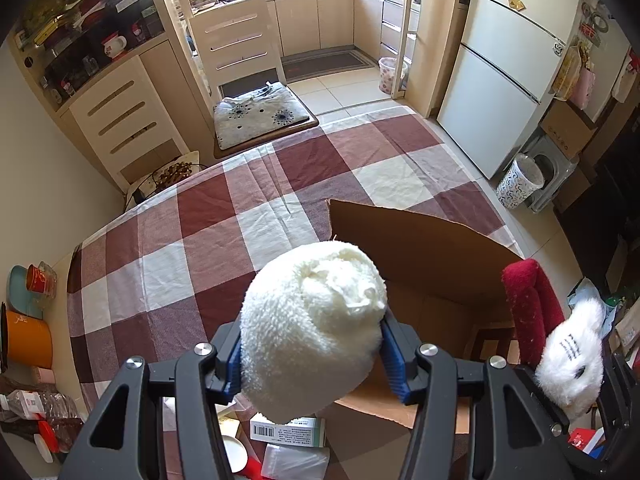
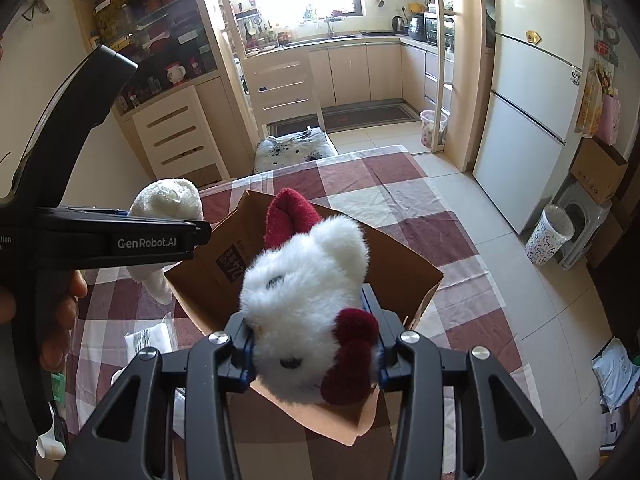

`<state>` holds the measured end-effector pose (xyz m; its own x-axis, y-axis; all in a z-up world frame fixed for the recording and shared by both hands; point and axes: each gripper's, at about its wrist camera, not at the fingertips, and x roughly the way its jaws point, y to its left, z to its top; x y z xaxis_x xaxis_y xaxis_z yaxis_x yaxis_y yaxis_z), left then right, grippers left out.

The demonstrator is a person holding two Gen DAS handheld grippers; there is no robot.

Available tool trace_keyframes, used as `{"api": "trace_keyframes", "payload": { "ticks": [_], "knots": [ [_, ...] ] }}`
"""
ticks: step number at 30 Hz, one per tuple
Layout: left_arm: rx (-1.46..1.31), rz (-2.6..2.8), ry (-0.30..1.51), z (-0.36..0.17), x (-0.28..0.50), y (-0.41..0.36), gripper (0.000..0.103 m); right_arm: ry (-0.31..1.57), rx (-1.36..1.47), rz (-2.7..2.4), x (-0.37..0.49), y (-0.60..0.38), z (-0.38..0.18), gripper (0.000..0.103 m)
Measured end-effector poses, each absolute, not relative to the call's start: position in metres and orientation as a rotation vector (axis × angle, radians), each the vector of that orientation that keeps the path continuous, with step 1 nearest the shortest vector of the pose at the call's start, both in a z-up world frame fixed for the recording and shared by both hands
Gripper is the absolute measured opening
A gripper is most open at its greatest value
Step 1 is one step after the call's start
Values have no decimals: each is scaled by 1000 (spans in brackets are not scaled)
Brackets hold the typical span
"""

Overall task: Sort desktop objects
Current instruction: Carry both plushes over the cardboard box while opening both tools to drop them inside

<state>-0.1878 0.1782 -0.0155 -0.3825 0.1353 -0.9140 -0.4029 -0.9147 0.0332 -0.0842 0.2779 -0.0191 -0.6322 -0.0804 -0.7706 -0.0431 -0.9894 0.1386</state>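
A: Which step is this?

B: Both toys are lifted, I'd say, ready for the box point(image 2: 304, 264). The left gripper point(image 1: 312, 356) has its jaws partly open, pressed on a cream plush point(image 1: 312, 320) just left of the box. The right gripper point(image 2: 316, 344) has narrower jaws clamped on a white-and-red plush point(image 2: 308, 320) over the box mouth.

A: Next move?

B: Probably lower and let go, right first.

A: Anything in the way?

B: Packets point(image 1: 288, 432) crowd the bench point(image 1: 180, 240) at the left. The box flap point(image 1: 400, 232) stands up, and the grippers are near each other.
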Motion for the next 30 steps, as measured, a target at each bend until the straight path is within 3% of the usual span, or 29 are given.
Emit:
{"api": "trace_keyframes", "payload": {
  "ticks": [5, 6, 7, 10, 14, 30],
  "knots": [
    [-1494, 2335, 358, -13, -187, 182, 60, -233, 1340, -2809, -85, 279, -19, 44],
    [-1488, 2327, 360, -12, -186, 184, 65, -240, 1336, -2806, -85, 279, -19, 46],
    [-1492, 2327, 365, -12, -186, 184, 73, -247, 1326, -2802, -85, 279, -18, 55],
    [-1474, 2337, 371, -7, -185, 185, 77, -264, 1252, -2848, -77, 280, -9, 97],
    [-1458, 2341, 415, 0, -179, 186, 79, -287, 1127, -2912, -63, 285, 10, 98],
    [-1454, 2359, 432, 14, -152, 174, 79, -312, 1117, -2902, -36, 282, 25, 98]
  ]
}}
